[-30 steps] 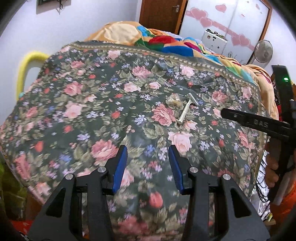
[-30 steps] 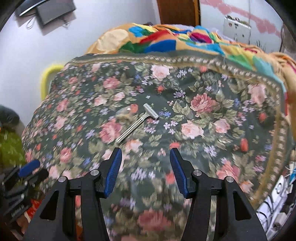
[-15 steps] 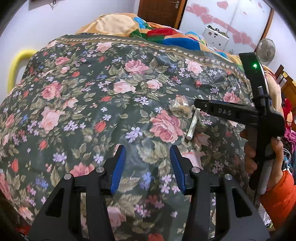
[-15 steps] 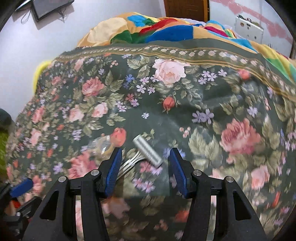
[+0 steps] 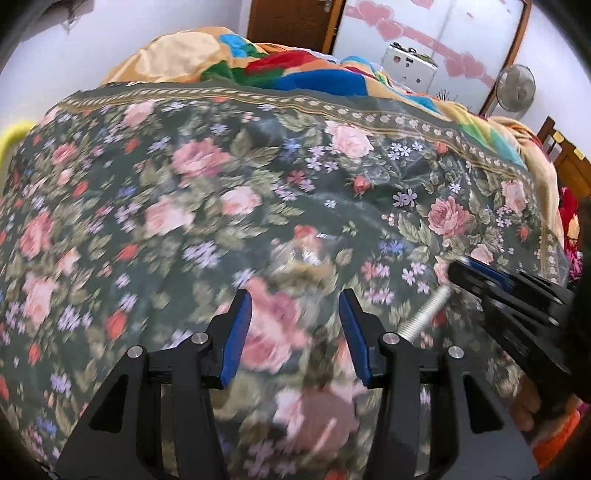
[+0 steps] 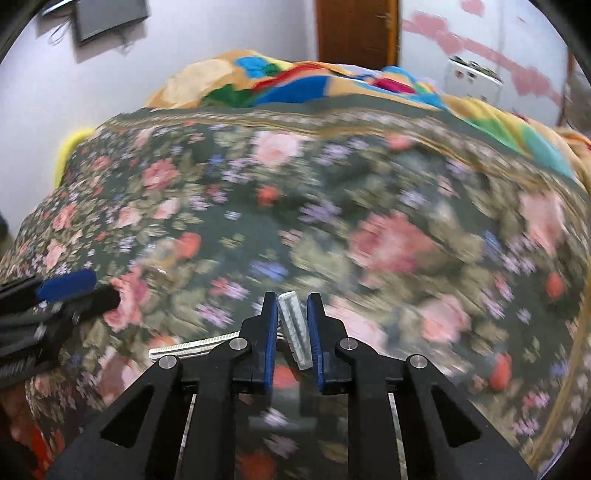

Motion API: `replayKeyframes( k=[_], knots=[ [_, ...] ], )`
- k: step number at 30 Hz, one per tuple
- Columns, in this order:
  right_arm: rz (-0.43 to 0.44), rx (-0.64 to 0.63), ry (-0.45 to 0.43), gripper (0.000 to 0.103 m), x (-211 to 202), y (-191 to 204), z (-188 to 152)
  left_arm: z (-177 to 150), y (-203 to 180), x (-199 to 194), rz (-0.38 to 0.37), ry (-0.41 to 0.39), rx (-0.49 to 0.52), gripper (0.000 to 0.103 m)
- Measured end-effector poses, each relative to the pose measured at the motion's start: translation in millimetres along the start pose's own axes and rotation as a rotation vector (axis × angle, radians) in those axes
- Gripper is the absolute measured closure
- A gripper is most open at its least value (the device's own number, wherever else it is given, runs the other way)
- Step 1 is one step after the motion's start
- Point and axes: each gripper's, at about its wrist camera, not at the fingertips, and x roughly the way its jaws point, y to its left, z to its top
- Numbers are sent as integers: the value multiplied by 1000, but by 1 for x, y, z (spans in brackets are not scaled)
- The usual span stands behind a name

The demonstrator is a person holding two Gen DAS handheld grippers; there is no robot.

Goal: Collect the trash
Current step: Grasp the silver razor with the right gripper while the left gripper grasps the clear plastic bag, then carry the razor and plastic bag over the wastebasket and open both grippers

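A silver razor (image 6: 293,328) lies on the floral blanket (image 5: 184,184). Its head stands between the blue pads of my right gripper (image 6: 291,299), whose jaws are closing and pinch it. The ribbed handle (image 6: 192,345) sticks out to the left. In the left wrist view the handle (image 5: 428,314) pokes out from under the right gripper (image 5: 469,273). A crumpled clear wrapper (image 5: 303,251) lies just beyond my left gripper (image 5: 294,299), which is open with nothing between its fingers. The right wrist view shows the wrapper (image 6: 162,258) blurred, beside the left gripper (image 6: 70,284).
A bright patchwork quilt (image 5: 295,74) is bunched at the far end of the bed. A yellow rail (image 5: 11,136) sits at the left edge. Beyond the bed stand a white box (image 5: 410,66), a fan (image 5: 517,88) and a wooden door (image 5: 291,22).
Both grippers came down and forward toward the bed. The right jaws went from wide apart to closed around the razor's head. The left gripper closed in on the wrapper, still open.
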Motion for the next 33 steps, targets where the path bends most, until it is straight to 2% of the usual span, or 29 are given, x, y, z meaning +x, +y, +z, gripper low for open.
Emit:
replayKeyframes(
  k=[4, 9, 11, 12, 13, 15, 20, 25, 33],
  knots=[
    [-36, 37, 9, 88, -4, -24, -4, 10, -7, 21, 12, 7, -2, 55],
    [-63, 43, 2, 88, -6, -25, -5, 15, -12, 38, 50, 3, -2, 55],
    [-56, 45, -3, 88, -10, -27, -4, 15, -10, 40, 51, -4, -15, 67],
    [-57, 44, -6, 88, -11, -26, -4, 14, -10, 40, 47, 1, -11, 96],
    [-57, 46, -9, 88, -13, -26, -4, 15, -9, 40, 38, 19, -9, 100],
    [-53, 51, -16, 88, -19, -24, -3, 13, -6, 34, 29, 16, -22, 100],
    [-48, 45, -23, 88, -34, -16, -2, 5, -5, -6, 22, -53, -6, 101],
    [-61, 27, -39, 88, -59, -3, 0, -4, -12, -60, 15, -77, 17, 101],
    [-52, -7, -87, 88, -117, 33, 6, -40, -22, -170, 78, -165, 82, 101]
  ],
)
